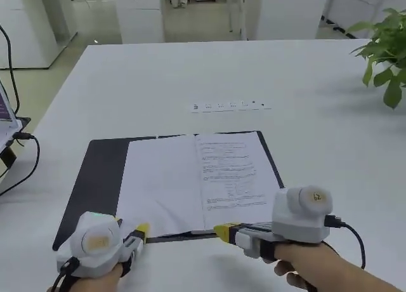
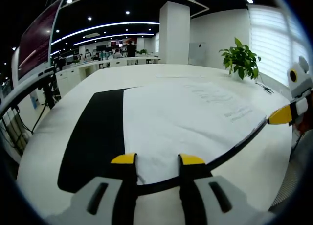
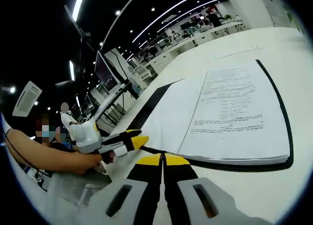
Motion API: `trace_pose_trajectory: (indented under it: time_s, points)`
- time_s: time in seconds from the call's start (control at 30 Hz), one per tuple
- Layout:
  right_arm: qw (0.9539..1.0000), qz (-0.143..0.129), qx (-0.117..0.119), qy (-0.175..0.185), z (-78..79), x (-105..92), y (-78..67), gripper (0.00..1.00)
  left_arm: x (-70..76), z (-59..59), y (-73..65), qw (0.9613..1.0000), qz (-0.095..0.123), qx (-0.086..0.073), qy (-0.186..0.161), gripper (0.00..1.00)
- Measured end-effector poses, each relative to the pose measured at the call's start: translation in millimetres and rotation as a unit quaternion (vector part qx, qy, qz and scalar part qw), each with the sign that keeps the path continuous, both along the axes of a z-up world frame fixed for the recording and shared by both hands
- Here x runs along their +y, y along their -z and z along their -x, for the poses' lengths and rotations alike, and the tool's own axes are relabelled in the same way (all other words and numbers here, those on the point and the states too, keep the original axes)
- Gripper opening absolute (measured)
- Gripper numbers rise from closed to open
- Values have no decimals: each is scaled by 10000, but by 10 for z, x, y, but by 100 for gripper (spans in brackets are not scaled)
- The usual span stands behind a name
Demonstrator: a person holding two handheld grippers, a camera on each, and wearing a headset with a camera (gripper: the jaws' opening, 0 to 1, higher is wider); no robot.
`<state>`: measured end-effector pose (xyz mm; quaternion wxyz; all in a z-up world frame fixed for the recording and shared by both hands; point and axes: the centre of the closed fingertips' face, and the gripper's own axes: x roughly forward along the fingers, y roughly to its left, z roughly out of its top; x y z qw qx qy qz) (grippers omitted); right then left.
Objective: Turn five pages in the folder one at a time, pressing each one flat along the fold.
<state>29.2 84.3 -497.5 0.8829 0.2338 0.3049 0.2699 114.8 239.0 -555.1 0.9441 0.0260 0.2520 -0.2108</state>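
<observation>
A black folder [image 1: 101, 178] is seen lying open and flat on the white table [image 1: 190, 70], in the near part of it, just in front of the person. A blank white page [image 1: 158, 184] is seen on the left side. A page with printed lines [image 1: 231, 171] is seen on the right side, on a thin stack of sheets. A wide strip of black cover is left bare at the left, and only a thin black rim is seen at the right. The open folder is longer from side to side, so its long way runs along the near edge of the table. The fold runs from near to far, and the tops of the pages point away from the person. The left gripper [image 1: 141, 231] is held at the near edge of the blank page, and its yellow tips are set a little way apart with nothing gripped between them. It cannot be told if the tips touch the folder. The right gripper [image 1: 223, 231] is held at the near edge close to the fold, and its two jaws are pressed together with nothing between them. A row of sockets [image 1: 231, 105] is set in the table beyond the folder, and a green plant [image 1: 384, 44] is seen by the far right edge.
</observation>
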Motion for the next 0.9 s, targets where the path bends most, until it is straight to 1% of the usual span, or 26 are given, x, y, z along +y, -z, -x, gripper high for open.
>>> trace_pose_trajectory:
  time_s: [0.03, 0.07, 0.1, 0.17, 0.2, 0.23, 0.27, 0.3, 0.33, 0.37, 0.4, 0.43, 0.47, 0.5, 0.53, 0.6, 0.63, 0.67, 0.7, 0.77, 0.83, 0.9]
  points:
    - [9999, -59, -62, 53, 6, -4, -43, 0, 8, -8, -1, 10000, 17, 29, -31, 31]
    - [9999, -99, -72, 102, 17, -9, -70, 0, 21, -20, -5, 9998, 83, 95, -121, 30]
    - [9996, -150, -70, 214, 29, -20, -106, 0, 32, -33, -10, 9997, 103, 137, -162, 28]
    - [9990, -244, -163, 352, 36, -24, -182, 0, 36, -40, -21, 9989, 223, 315, -262, 27]
    - [9987, -264, -165, 403, 40, -28, -205, 0, 30, -41, -28, 9984, 291, 393, -286, 28]
    - [9980, -309, -184, 522, 36, -44, -246, 0, 30, -49, -29, 9981, 314, 449, -283, 29]
    - [9975, -340, -191, 589, 29, -58, -270, 0, 9, -46, -34, 9975, 357, 560, -240, 30]
    - [9971, -354, -192, 646, 32, -73, -303, 0, -7, -41, -36, 9971, 348, 654, -191, 33]
    - [9963, -377, -235, 735, 17, -93, -335, 0, -65, -12, -44, 9954, 465, 826, -114, 37]
    - [9952, -424, -241, 854, 5, -119, -364, 0, -93, -4, -57, 9941, 540, 932, -113, 41]
    - [9936, -462, -180, 1010, 1, -161, -384, 0, -116, 9, -83, 9923, 606, 1069, -141, 46]
    - [9927, -455, -144, 1104, -1, -192, -391, 0, -123, 9, -116, 9919, 646, 1084, -168, 48]
    - [9923, -466, -165, 1140, -7, -223, -414, 0, -129, 11, -173, 9922, 669, 1038, -146, 47]
    - [9922, -437, -164, 1158, -4, -243, -422, 0, -152, 21, -223, 9920, 747, 1009, -108, 45]
    - [9915, -333, -104, 1250, 2, -302, -409, 0, -176, 26, -304, 9917, 862, 947, -81, 44]
    - [9896, -362, -37, 1389, 13, -366, -428, 0, -192, 61, -406, 9901, 1007, 969, -100, 44]
    - [9875, -418, -28, 1523, 16, -417, -454, 0, -198, 78, -478, 9899, 1077, 922, -79, 45]
    - [9865, -447, 22, 1577, 30, -440, -466, 0, -197, 97, -524, 9896, 1104, 916, -78, 45]
    - [9861, -433, 29, 1602, 46, -472, -483, 0, -206, 118, -604, 9894, 1176, 850, -26, 45]
    - [9849, -409, 3, 1683, 51, -536, -518, 0, -191, 159, -729, 9895, 1234, 757, -23, 47]
    - [9833, -416, -37, 1770, 47, -596, -547, 0, -185, 191, -821, 9894, 1282, 679, -4, 52]
    - [9811, -414, -92, 1890, 44, -669, -581, 0, -177, 247, -896, 9883, 1355, 705, 24, 52]
